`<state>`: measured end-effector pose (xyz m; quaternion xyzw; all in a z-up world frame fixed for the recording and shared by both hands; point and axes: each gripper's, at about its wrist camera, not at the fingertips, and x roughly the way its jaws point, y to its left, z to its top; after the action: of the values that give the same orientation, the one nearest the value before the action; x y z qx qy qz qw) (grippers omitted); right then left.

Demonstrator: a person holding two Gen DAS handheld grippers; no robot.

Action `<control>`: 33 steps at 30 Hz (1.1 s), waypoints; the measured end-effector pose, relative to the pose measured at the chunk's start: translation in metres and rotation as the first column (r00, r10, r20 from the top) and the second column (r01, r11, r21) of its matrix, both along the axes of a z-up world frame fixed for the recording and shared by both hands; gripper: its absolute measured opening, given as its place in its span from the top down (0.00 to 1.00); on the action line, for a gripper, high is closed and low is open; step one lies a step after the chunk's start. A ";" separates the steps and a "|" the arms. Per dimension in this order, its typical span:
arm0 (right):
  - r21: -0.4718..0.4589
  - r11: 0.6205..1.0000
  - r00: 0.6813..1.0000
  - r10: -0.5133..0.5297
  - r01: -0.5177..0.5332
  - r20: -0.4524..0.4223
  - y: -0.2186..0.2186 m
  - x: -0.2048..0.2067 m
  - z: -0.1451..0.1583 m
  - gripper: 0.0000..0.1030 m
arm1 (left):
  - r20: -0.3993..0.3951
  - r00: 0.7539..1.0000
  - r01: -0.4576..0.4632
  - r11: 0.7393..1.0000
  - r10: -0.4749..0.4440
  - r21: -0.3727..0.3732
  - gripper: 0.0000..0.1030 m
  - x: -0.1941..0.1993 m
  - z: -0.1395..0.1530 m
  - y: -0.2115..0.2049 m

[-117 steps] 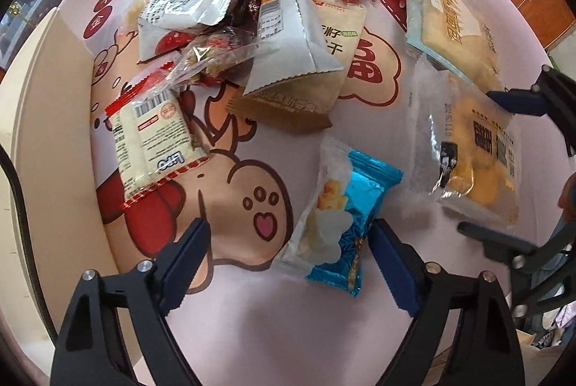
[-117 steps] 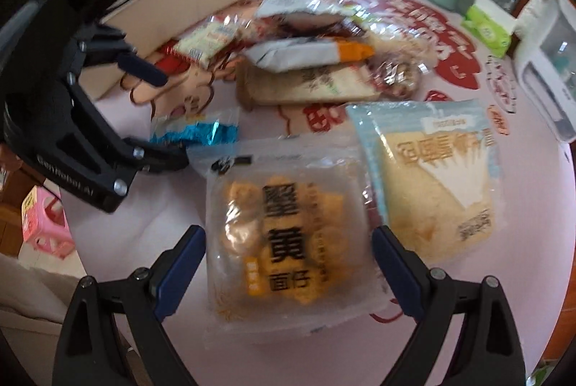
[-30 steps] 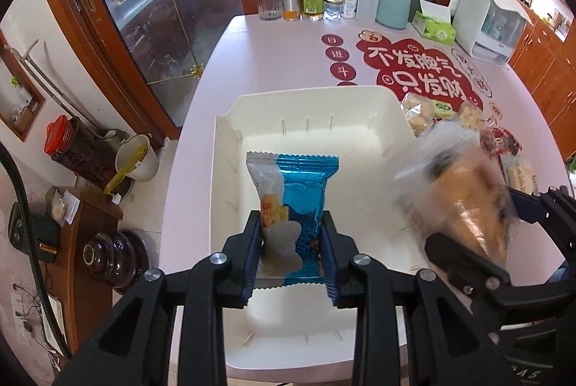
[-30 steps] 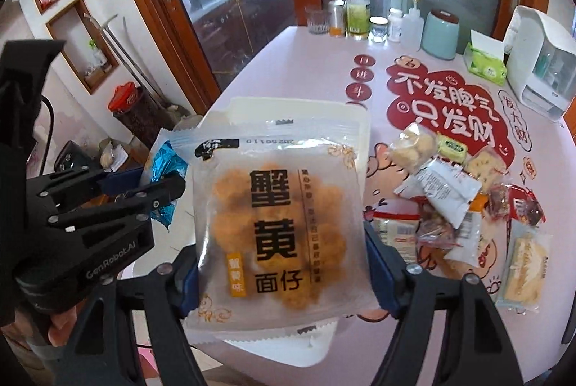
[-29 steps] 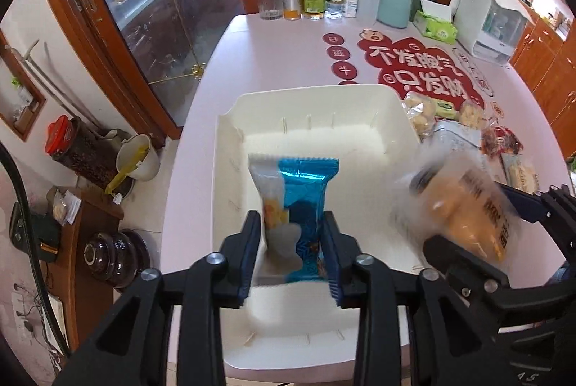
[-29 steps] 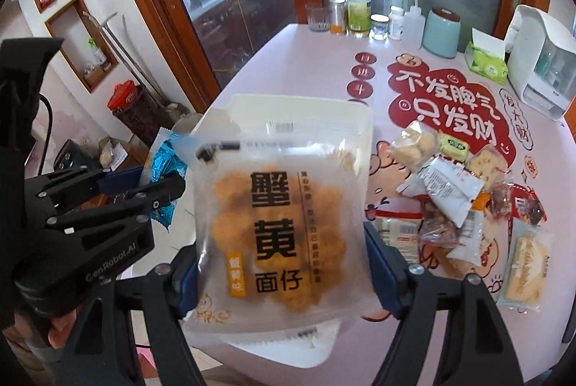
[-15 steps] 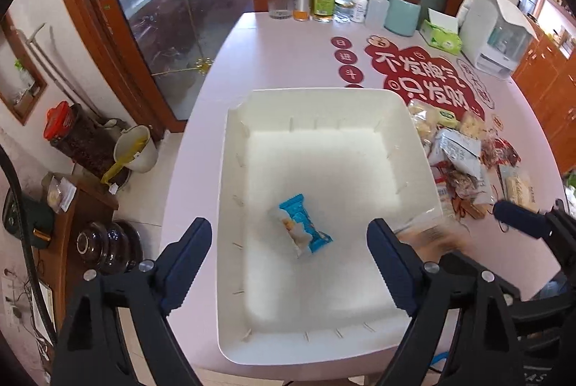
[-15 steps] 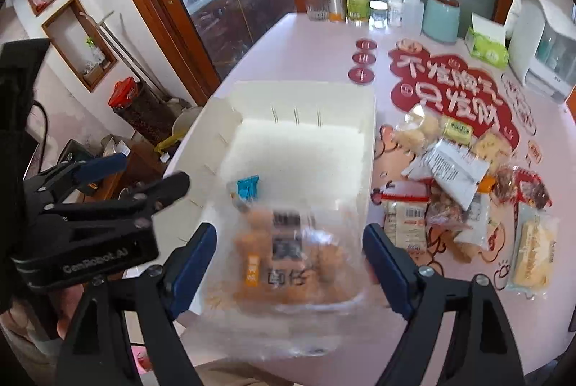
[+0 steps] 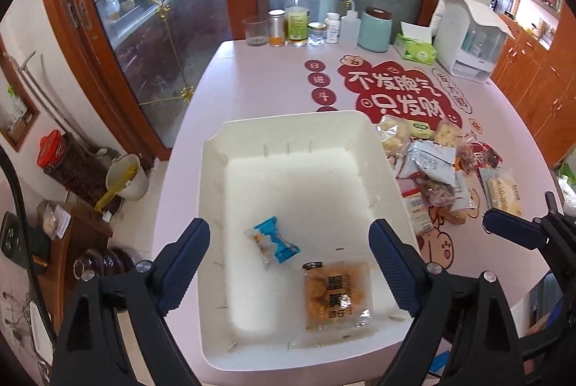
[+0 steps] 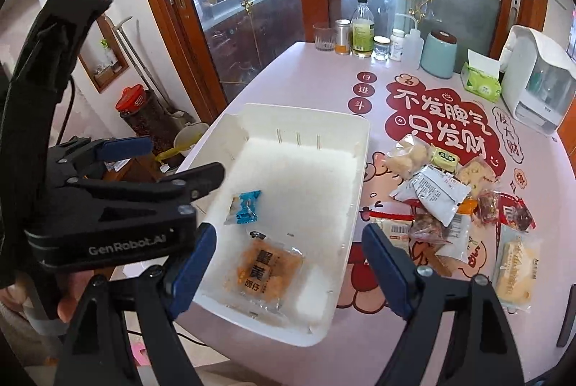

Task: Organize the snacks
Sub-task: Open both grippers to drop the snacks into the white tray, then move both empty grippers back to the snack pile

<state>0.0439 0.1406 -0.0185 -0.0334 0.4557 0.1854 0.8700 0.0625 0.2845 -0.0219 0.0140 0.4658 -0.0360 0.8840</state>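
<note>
The left tool [image 9: 289, 258] stands wide with nothing between its blue pads; its jaws are opening. The right tool [image 10: 288, 263] is likewise wide and empty. Both hover above the white rectangular plastic bin [image 9: 284, 123] on the pink printed counter [image 9: 259, 90].

Two snacks lie flat on the bin floor: a small blue-and-clear wrapped snack [image 9: 271, 241] and, just beside it, a clear square packet of orange crackers [image 9: 336, 299].

Remaining work: the loose pile of mixed snack packets [image 10: 437, 195] on the counter beside the bin is not yet sorted. Progress is judged early.
</note>
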 end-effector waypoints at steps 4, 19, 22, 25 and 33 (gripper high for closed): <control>0.010 1.000 1.000 -0.014 0.014 0.016 -0.007 -0.005 0.002 0.19 | 0.045 0.999 0.000 1.000 0.001 -0.013 0.13 -0.003 0.004 -0.004; 0.021 0.999 0.994 -0.029 0.027 0.102 -0.043 -0.029 0.021 0.19 | 0.154 0.979 0.131 0.991 -0.131 0.008 0.13 -0.007 0.024 -0.064; 0.035 0.999 0.991 -0.037 0.032 0.129 -0.055 -0.034 0.027 0.18 | 0.141 0.978 0.153 0.988 -0.153 0.009 0.08 -0.007 0.029 -0.079; 0.048 0.998 0.988 -0.037 0.030 0.153 -0.068 -0.038 0.033 0.19 | 0.132 0.976 0.172 0.985 -0.171 0.005 0.06 -0.005 0.035 -0.096; 0.052 0.993 0.979 -0.114 0.106 0.170 -0.127 -0.041 0.040 0.18 | 0.122 0.968 0.221 0.975 -0.220 0.007 0.06 0.003 0.044 -0.156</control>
<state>0.0025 0.0134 0.0220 -0.0057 0.3756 0.1430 0.9156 0.0660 0.1284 0.0224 0.0650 0.4063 -0.1345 0.9014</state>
